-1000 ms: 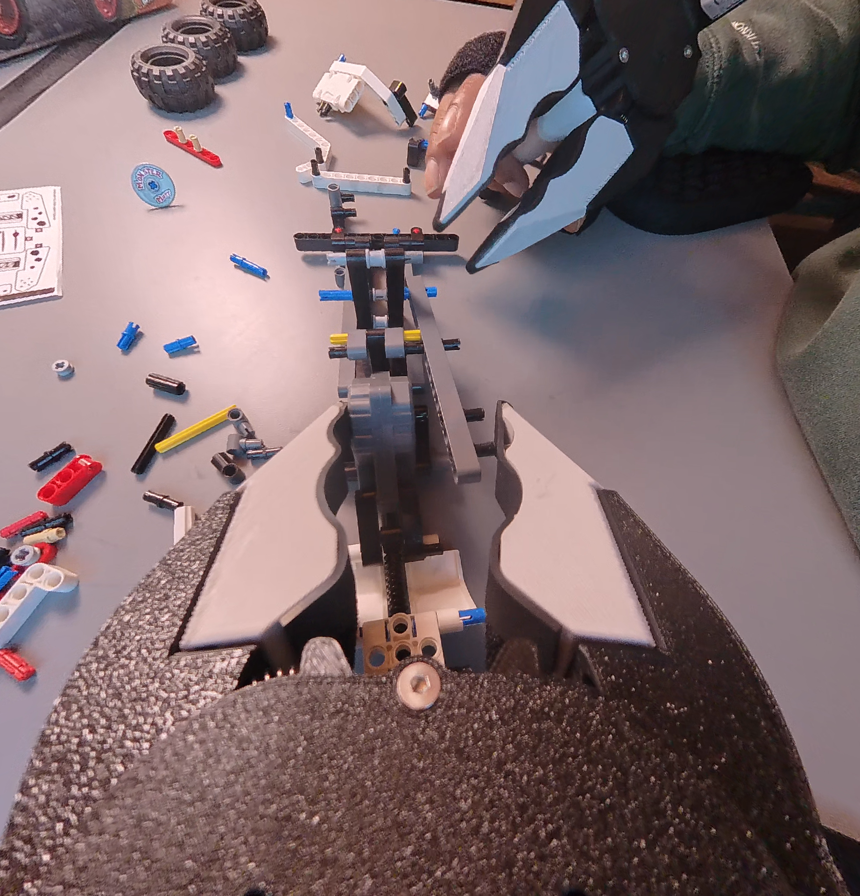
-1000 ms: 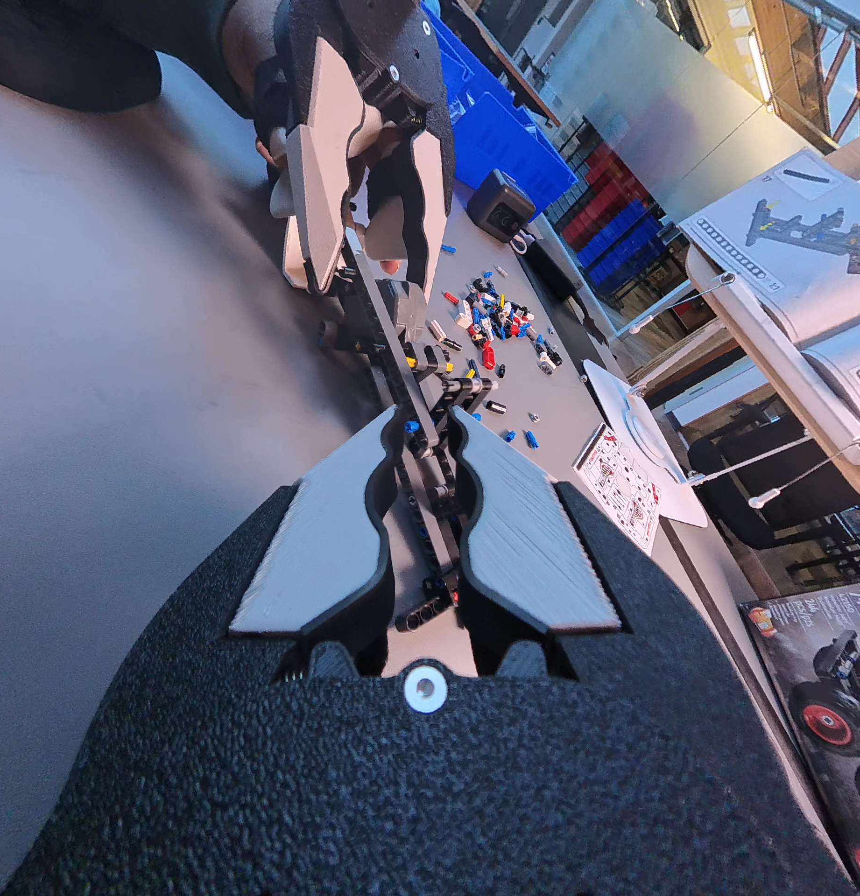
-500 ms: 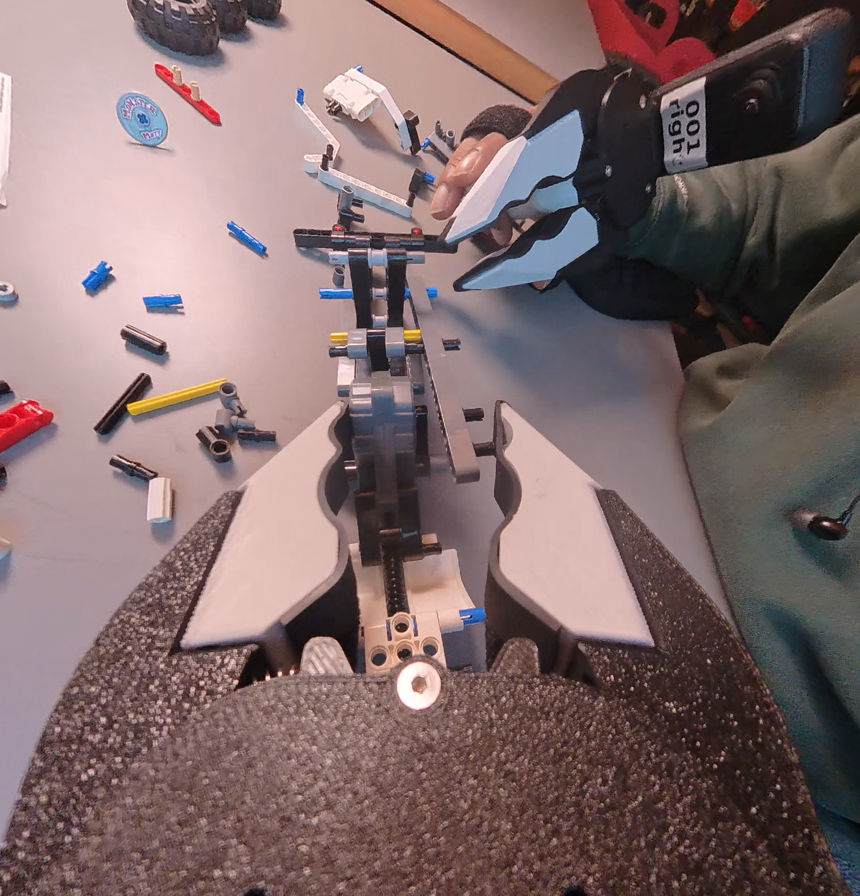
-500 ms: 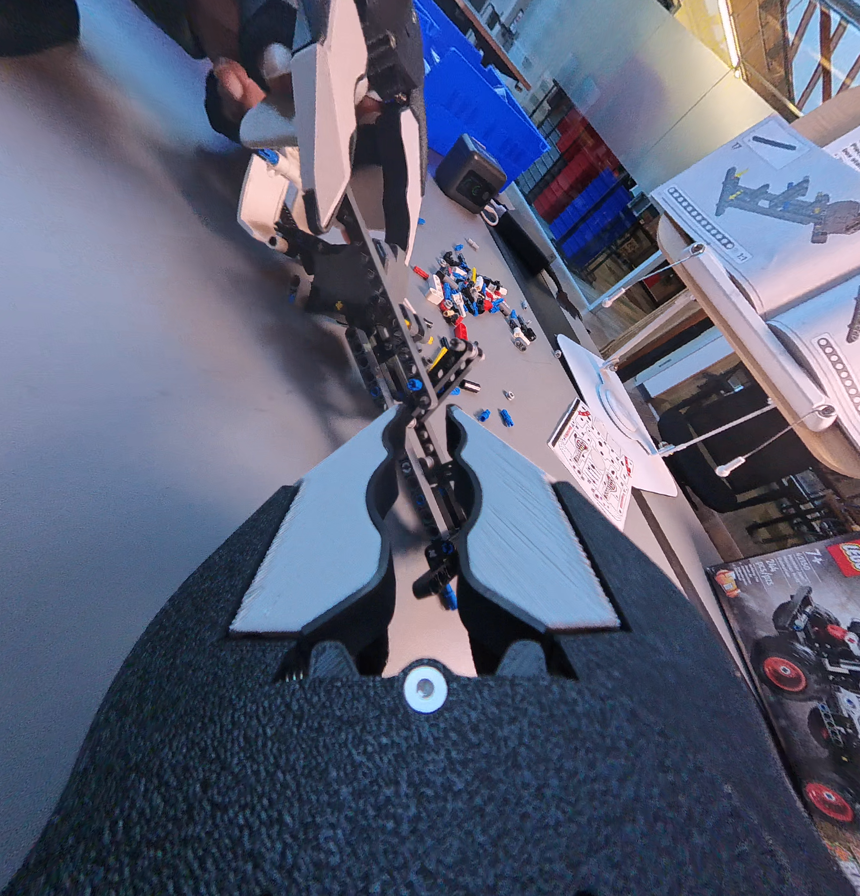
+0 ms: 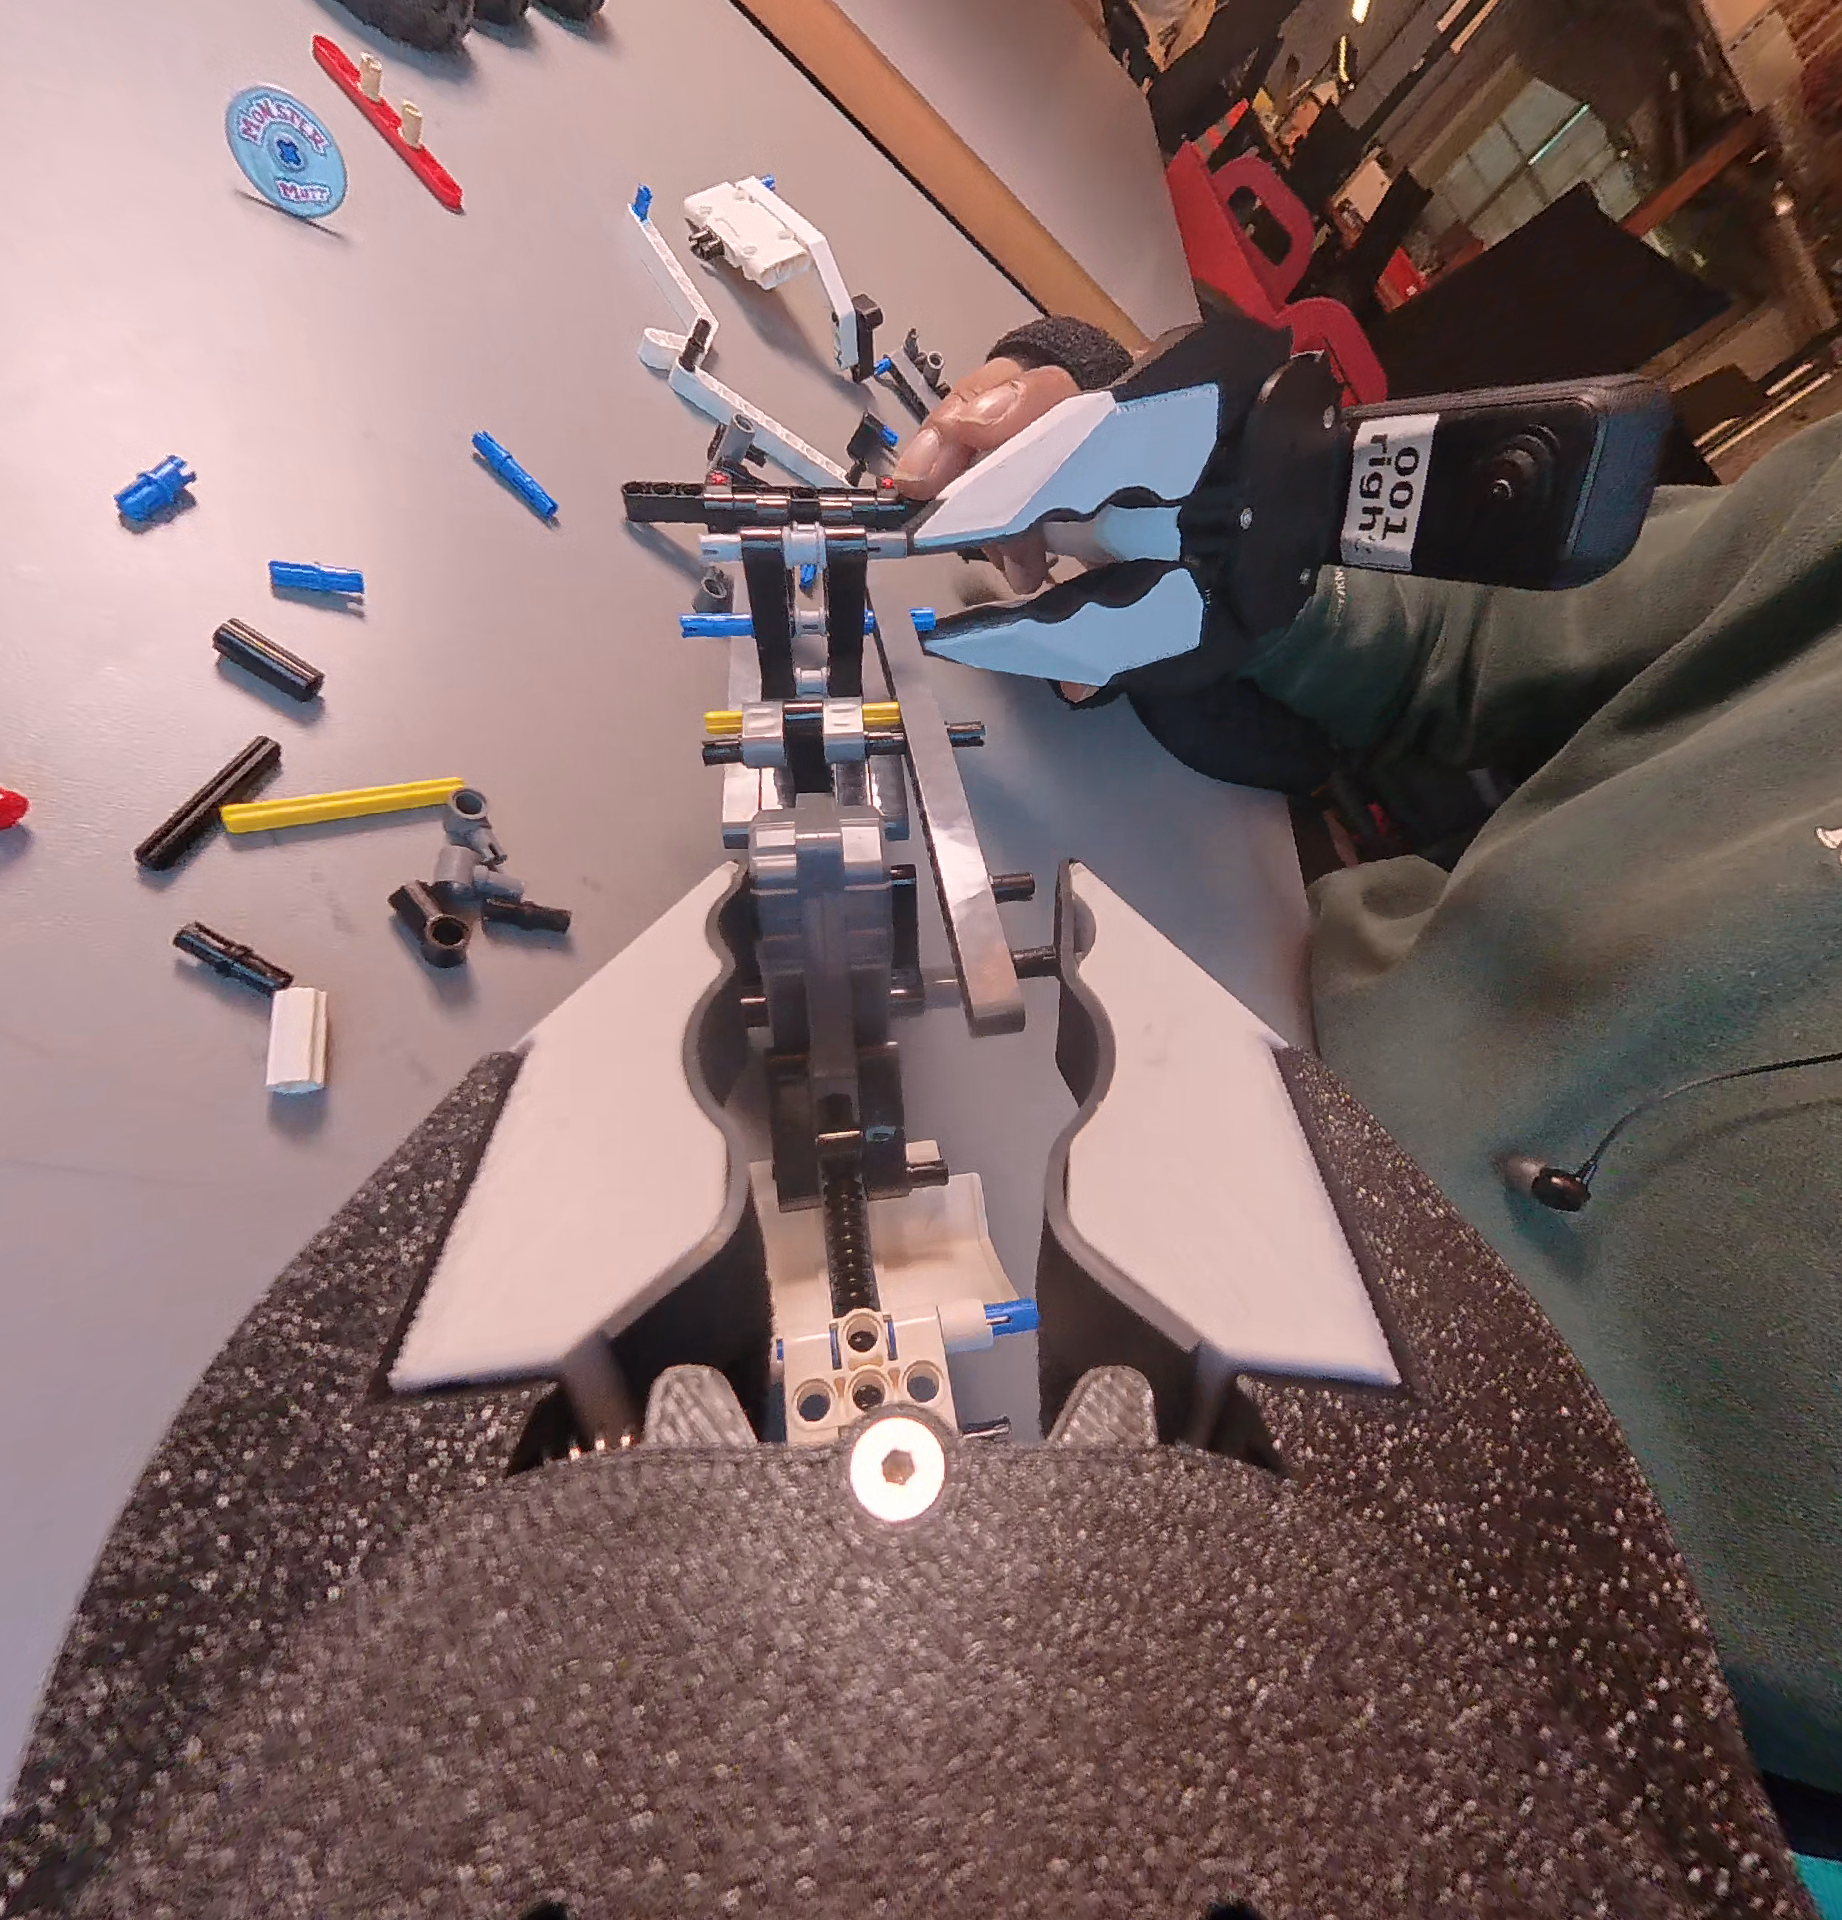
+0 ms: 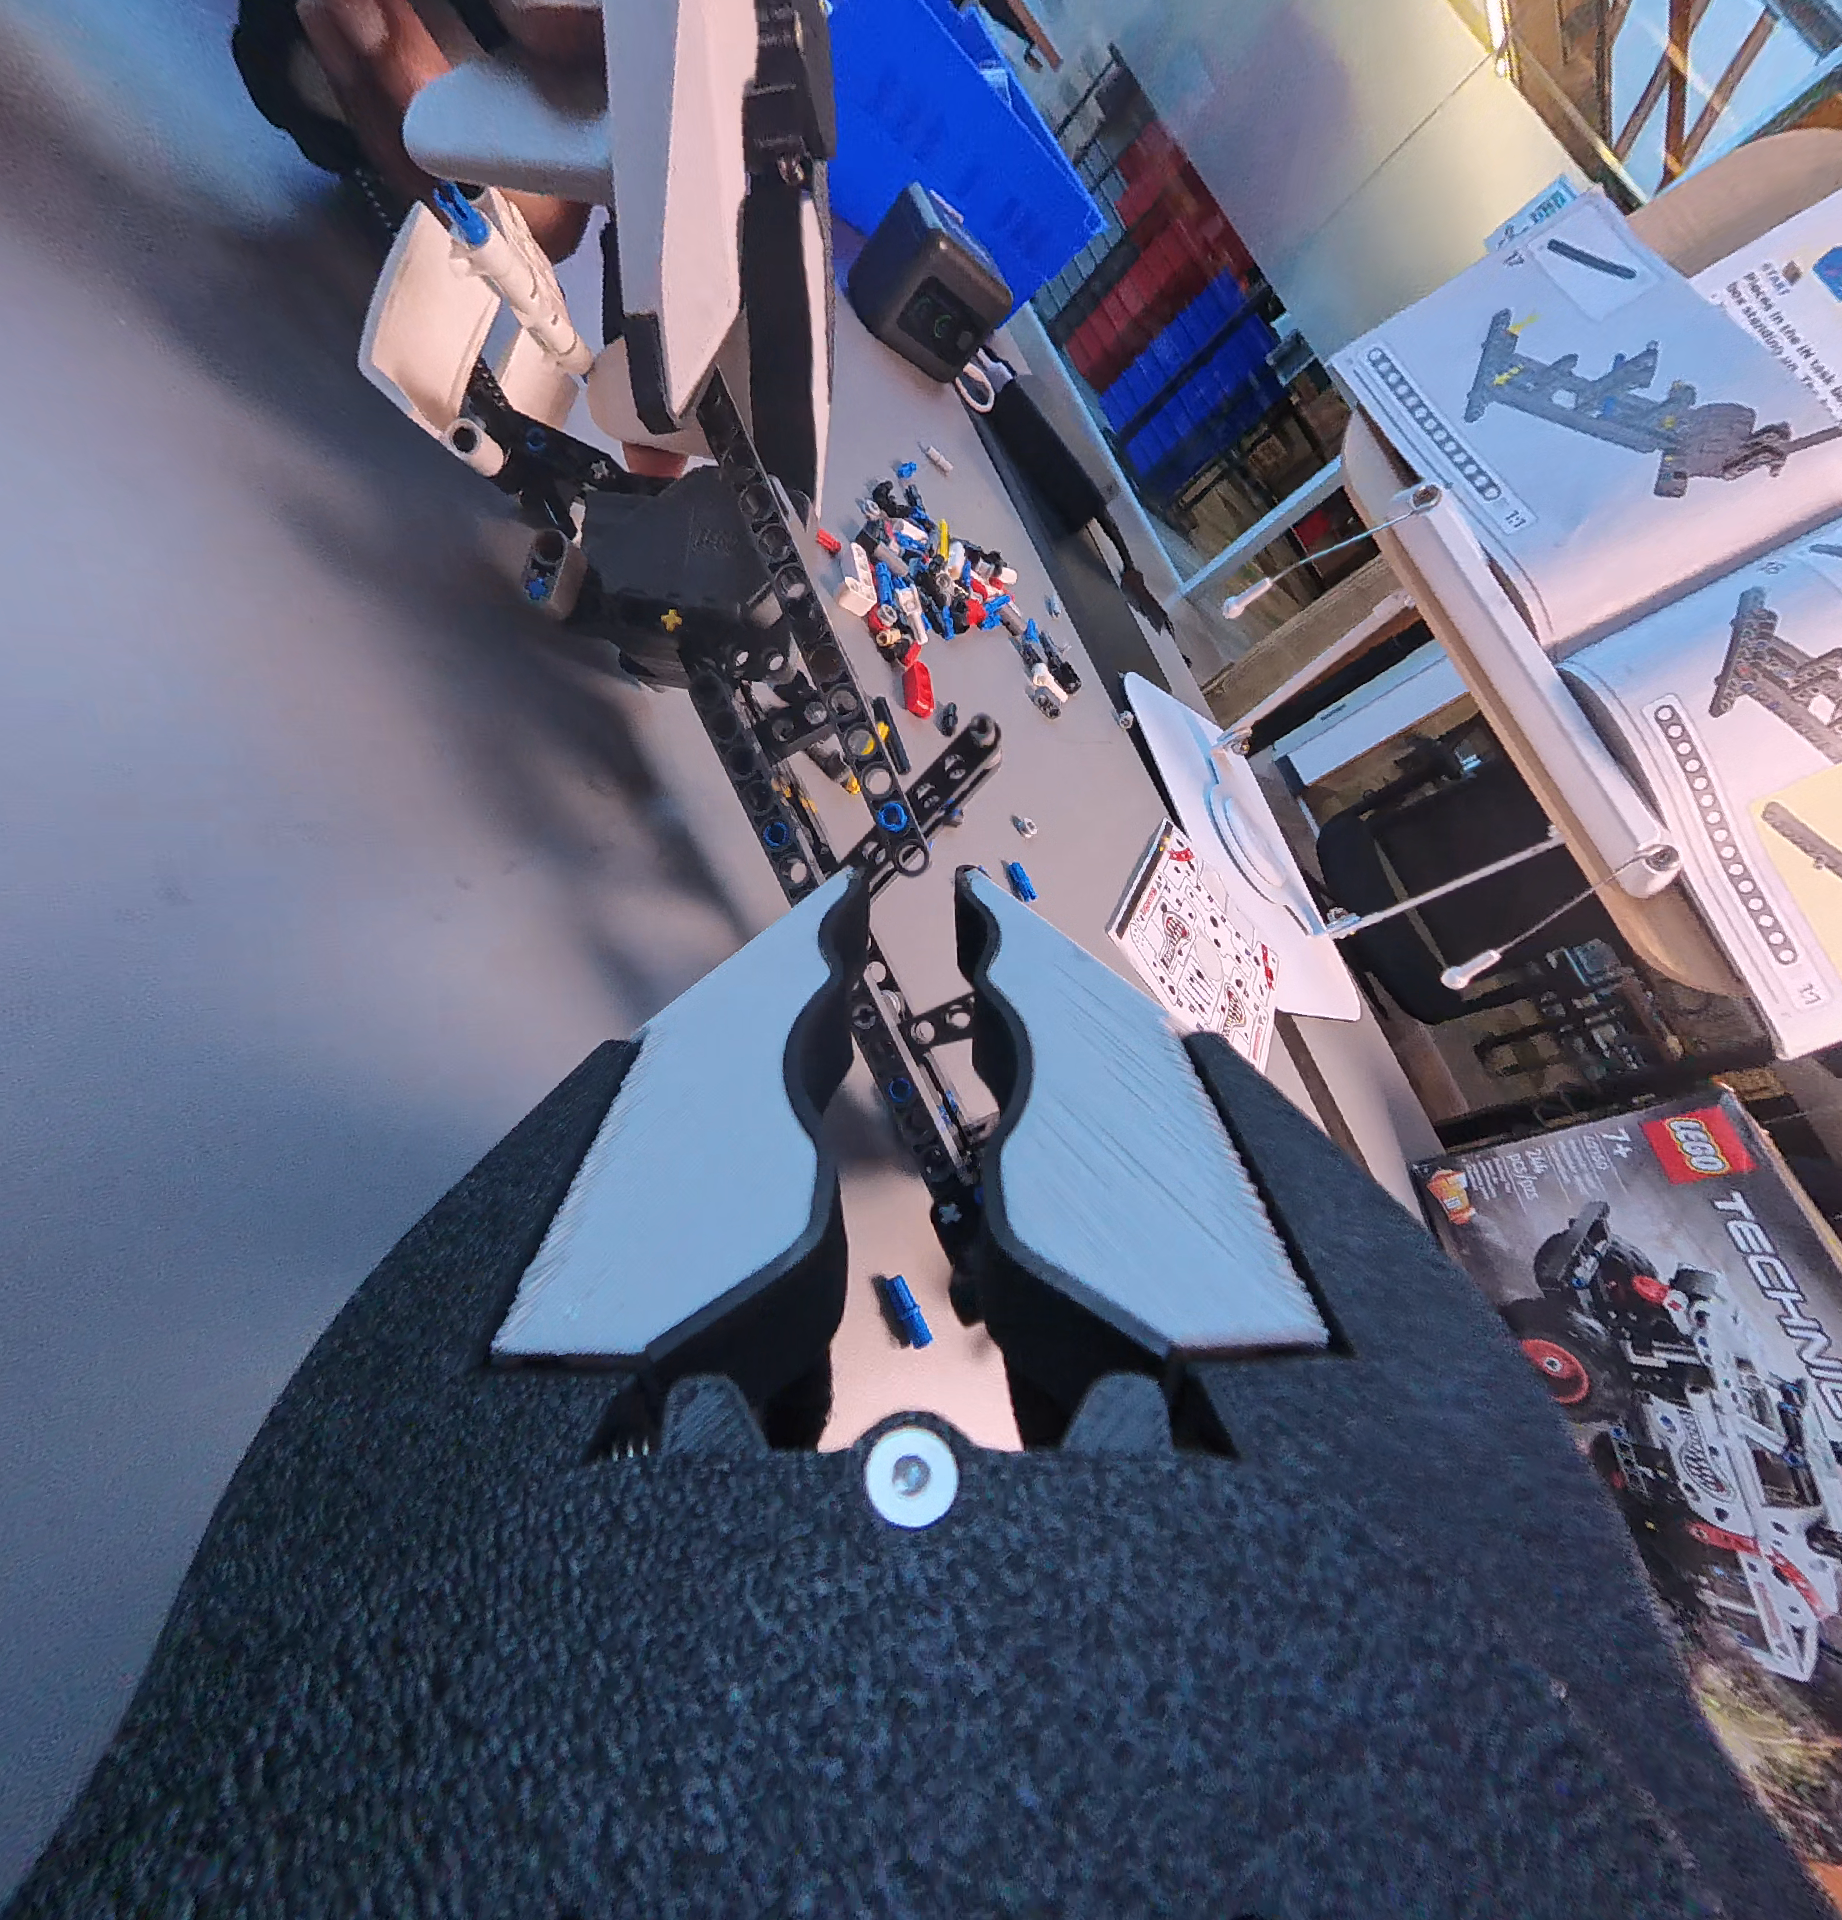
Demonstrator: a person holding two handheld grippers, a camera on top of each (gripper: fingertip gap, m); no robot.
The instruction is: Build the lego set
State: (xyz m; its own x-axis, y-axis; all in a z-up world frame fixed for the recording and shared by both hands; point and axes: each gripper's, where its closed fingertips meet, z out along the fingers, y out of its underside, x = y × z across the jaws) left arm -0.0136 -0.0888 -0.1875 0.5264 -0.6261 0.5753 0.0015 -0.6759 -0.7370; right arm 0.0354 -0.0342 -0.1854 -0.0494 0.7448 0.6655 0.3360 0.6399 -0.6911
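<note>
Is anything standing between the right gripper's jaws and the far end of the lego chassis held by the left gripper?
Nothing visible. The right gripper, jaws open, sits right at the black cross beam on the lego chassis clamped in the left gripper; no loose part lies between them.

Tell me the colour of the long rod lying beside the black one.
Yellow rod; left wrist view.

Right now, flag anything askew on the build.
The long dark beam on the right side of the chassis looks askew: its near end splays outward instead of lying flush, with black pins bridging the gap. The left gripper grips the chassis; the right gripper is open at the far end.
</note>
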